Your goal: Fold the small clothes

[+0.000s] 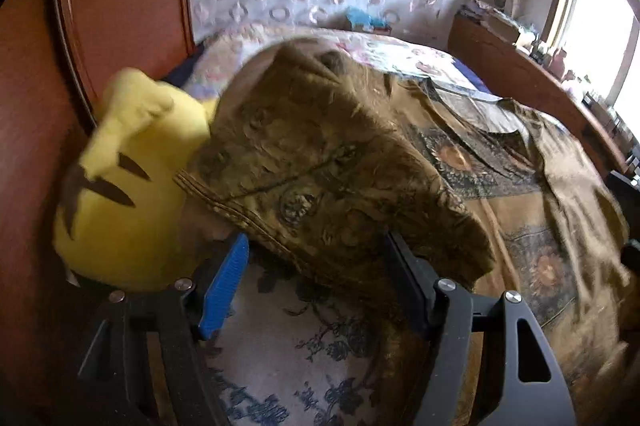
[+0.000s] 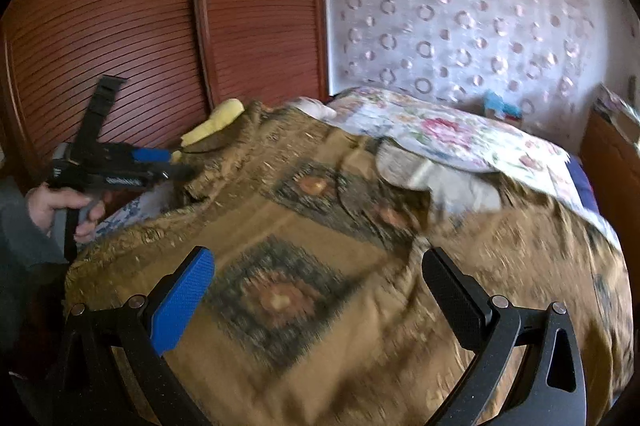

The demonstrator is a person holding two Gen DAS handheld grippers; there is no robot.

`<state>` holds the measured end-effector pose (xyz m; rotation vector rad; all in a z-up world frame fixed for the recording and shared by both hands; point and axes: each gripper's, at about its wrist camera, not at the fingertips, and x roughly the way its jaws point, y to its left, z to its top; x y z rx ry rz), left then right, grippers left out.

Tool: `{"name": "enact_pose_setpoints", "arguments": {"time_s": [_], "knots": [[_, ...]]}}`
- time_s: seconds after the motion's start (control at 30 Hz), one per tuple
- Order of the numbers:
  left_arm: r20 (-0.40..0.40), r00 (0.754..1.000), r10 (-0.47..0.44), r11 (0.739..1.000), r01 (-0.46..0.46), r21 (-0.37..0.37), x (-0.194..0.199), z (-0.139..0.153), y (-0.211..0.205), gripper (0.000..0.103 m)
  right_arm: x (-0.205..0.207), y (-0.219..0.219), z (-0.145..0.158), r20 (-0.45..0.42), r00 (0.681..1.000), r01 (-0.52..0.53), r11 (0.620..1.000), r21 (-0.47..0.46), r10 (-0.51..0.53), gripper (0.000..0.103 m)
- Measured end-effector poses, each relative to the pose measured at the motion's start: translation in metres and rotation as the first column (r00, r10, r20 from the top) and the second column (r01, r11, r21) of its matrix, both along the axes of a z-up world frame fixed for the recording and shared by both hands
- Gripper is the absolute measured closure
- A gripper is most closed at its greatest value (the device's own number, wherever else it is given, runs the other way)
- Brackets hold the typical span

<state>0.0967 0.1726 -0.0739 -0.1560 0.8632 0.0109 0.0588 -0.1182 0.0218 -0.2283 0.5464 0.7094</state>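
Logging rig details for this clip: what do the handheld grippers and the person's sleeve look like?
Both the left gripper and right gripper are black frames with silver rivets, each with one blue textured pad and one black pad. The sleeve is grey.

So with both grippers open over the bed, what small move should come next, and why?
Probably bring the left gripper across to the yellow garment and close on its edge. Its jaws stand open with only a fold of the brown bedspread draped between them, and the right gripper is open and empty too, so nothing is held for folding.
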Motion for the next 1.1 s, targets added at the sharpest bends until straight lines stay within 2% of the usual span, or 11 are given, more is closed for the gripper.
{"name": "enact_pose_setpoints", "arguments": {"time_s": [0.13, 0.23, 0.4, 0.43, 0.53, 0.73, 0.93, 1.1], "knots": [[-0.018, 1.0, 0.018, 1.0, -0.018, 0.014, 0.002, -0.005, 0.002, 0.04, 0.009, 0.008, -0.002, -0.014, 1.0, -0.018, 1.0, -0.002, 0.017, 0.0], [-0.017, 1.0, 0.007, 1.0, -0.007, 0.007, 0.0, -0.008, 0.001, 0.058, 0.01, 0.004, -0.007, -0.025, 0.999, -0.022, 1.0, 0.001, 0.022, 0.0], [0.011, 1.0, -0.028, 0.998, 0.027, 0.05, -0.007, -0.002, -0.011, 0.095, 0.007, -0.003, -0.009, -0.034, 0.999, -0.013, 1.0, -0.001, 0.013, 0.0], [0.024, 0.999, -0.032, 0.998, 0.031, 0.063, -0.009, 0.001, -0.014, 0.098, 0.007, -0.005, -0.009, -0.034, 0.999, -0.009, 1.0, 0.0, 0.009, 0.0], [0.078, 0.996, -0.038, 0.996, 0.031, 0.084, -0.01, 0.014, -0.02, 0.1, 0.009, -0.006, -0.008, -0.031, 1.0, 0.006, 1.0, 0.003, -0.006, 0.0], [0.133, 0.988, -0.074, 0.993, 0.062, 0.096, 0.005, 0.044, -0.034, 0.1, 0.013, -0.021, -0.006, -0.029, 0.998, 0.048, 0.998, 0.033, -0.047, 0.0], [0.172, 0.97, -0.171, 0.981, 0.152, 0.118, 0.023, 0.069, -0.072, 0.1, 0.017, -0.039, -0.004, -0.017, 0.996, 0.091, 0.995, 0.051, -0.091, 0.0], [0.178, 0.953, -0.247, 0.964, 0.224, 0.141, 0.032, 0.08, -0.108, 0.1, 0.019, -0.048, -0.006, -0.006, 0.991, 0.135, 0.989, 0.053, -0.135, 0.0]]}}
